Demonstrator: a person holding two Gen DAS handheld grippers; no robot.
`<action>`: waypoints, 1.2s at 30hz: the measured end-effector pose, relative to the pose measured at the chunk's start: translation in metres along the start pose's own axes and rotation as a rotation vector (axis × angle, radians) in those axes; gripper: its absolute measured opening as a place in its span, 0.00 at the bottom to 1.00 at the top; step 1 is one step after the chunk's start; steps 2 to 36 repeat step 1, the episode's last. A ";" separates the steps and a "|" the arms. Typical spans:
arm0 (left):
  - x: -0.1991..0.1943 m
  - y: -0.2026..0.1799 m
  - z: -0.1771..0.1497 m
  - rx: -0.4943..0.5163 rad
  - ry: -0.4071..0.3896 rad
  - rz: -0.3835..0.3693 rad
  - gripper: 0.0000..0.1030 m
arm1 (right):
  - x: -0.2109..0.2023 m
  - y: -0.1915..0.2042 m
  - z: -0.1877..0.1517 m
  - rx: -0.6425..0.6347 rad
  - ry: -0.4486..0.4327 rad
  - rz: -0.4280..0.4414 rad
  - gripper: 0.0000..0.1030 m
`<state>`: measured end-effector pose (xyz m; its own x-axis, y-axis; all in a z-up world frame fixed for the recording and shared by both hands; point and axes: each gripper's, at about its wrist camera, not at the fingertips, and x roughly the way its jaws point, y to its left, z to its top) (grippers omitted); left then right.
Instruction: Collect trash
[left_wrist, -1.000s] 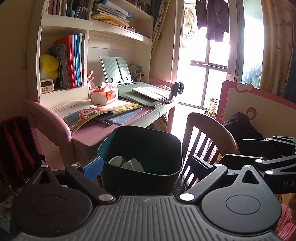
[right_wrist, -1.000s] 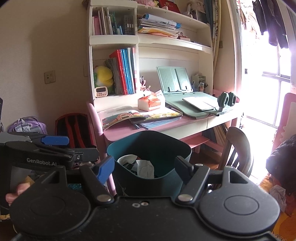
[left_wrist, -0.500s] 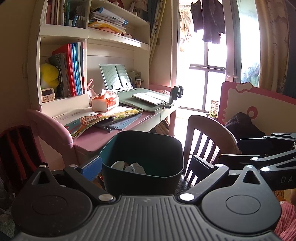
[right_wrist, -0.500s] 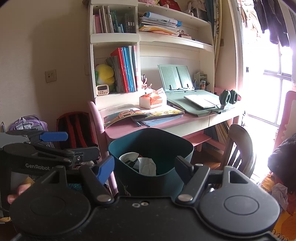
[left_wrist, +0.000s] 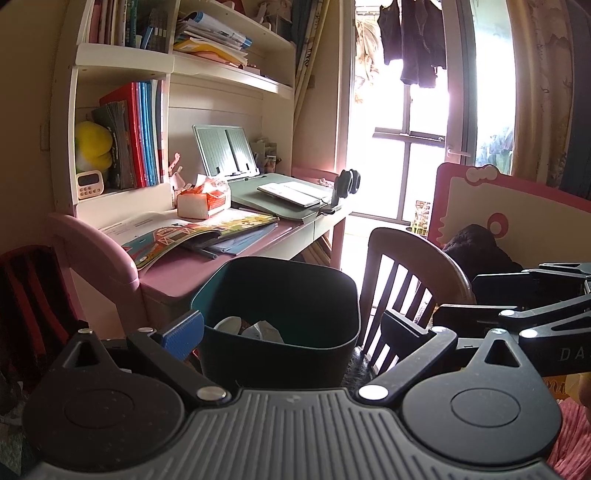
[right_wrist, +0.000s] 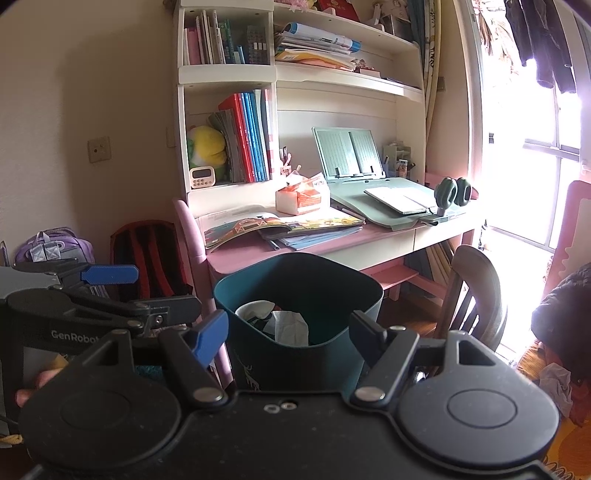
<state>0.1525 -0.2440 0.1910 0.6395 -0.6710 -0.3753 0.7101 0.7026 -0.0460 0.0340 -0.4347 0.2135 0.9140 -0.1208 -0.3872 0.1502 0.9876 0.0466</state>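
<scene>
Our right gripper (right_wrist: 288, 332) and left gripper (left_wrist: 291, 328) both look down over the teal bin (right_wrist: 299, 295), which stands on the floor just in front of the pink worktop (right_wrist: 314, 247) and beside the wooden chair (right_wrist: 476, 295). The right jaws stand wide apart with the bin's near wall between them, and we see no pad pressing on it, so we hold nothing there. The left jaws are also spread wide, straddling the bin from their own side, empty.

Inside the bin lie crumpled tissues (right_wrist: 291, 325) and a pale cup-like piece (right_wrist: 253, 308). More crumpled paper (right_wrist: 554, 380) sits on the floor at the far right, well apart from the bin.

We judge the paper to be very light and soft: it will crush under the pads and should be pinched across its bulk, not at a loose corner that may tear. The bin looks like thin, stiff plastic, light and fairly smooth; its rim is the sensible place to take hold.
</scene>
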 end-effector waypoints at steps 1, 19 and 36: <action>0.000 0.002 -0.001 -0.006 0.002 0.002 1.00 | 0.000 0.001 0.000 -0.001 0.002 0.001 0.70; 0.000 0.002 -0.001 -0.006 0.002 0.002 1.00 | 0.000 0.001 0.000 -0.001 0.002 0.001 0.70; 0.000 0.002 -0.001 -0.006 0.002 0.002 1.00 | 0.000 0.001 0.000 -0.001 0.002 0.001 0.70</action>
